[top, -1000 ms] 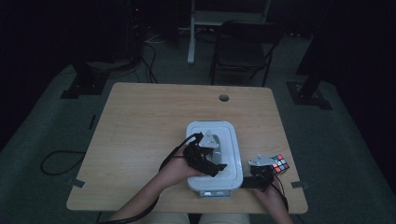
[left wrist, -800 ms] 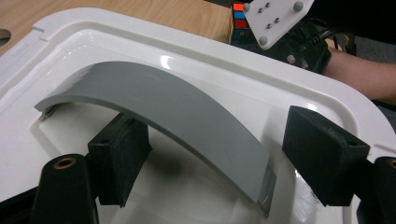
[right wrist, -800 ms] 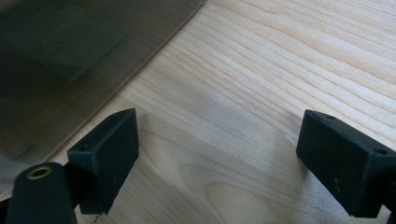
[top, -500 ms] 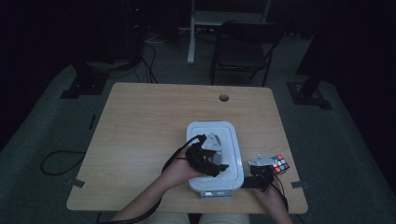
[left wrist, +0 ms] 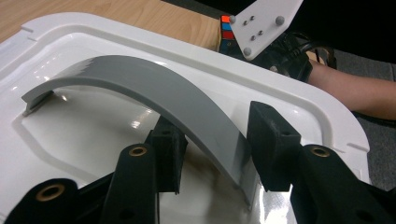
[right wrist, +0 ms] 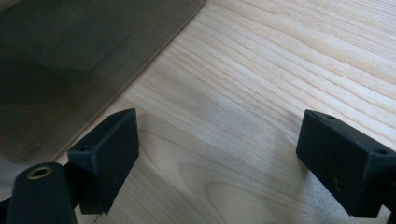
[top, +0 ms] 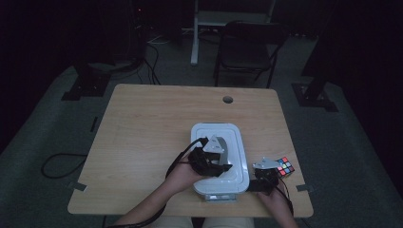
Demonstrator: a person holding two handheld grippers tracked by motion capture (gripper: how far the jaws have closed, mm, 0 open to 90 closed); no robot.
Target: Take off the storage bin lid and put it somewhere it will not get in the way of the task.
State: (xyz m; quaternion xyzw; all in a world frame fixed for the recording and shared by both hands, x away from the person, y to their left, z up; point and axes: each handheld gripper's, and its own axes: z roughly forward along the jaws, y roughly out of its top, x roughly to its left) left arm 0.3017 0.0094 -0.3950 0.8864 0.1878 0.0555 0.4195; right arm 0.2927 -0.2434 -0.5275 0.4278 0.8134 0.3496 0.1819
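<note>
A white container (top: 216, 130) with a lid stands on the wooden table (top: 152, 123), near its front edge. A grey arched handle (left wrist: 140, 81) spans the lid (left wrist: 303, 100). My left gripper (left wrist: 217, 149) sits low over the lid, its jaws pressed on either side of the handle's near end (top: 223, 151). In the high view my left gripper (top: 214, 161) lies on the lid's front half. My right gripper (right wrist: 219, 149) is open over bare wood just right of the container, nothing between its jaws. In the high view the right gripper (top: 263, 178) rests beside a Rubik's cube (top: 284, 167).
The container's dark wall (right wrist: 70, 60) rises at the upper left of the right gripper view. A cable hole (top: 227, 99) is at the table's back. A chair (top: 247, 47) stands behind the table. Bare wood spreads to the left and behind the container.
My left gripper has edged a little to the right over the lid and settled around the handle. The right gripper and the cube have stayed put.
</note>
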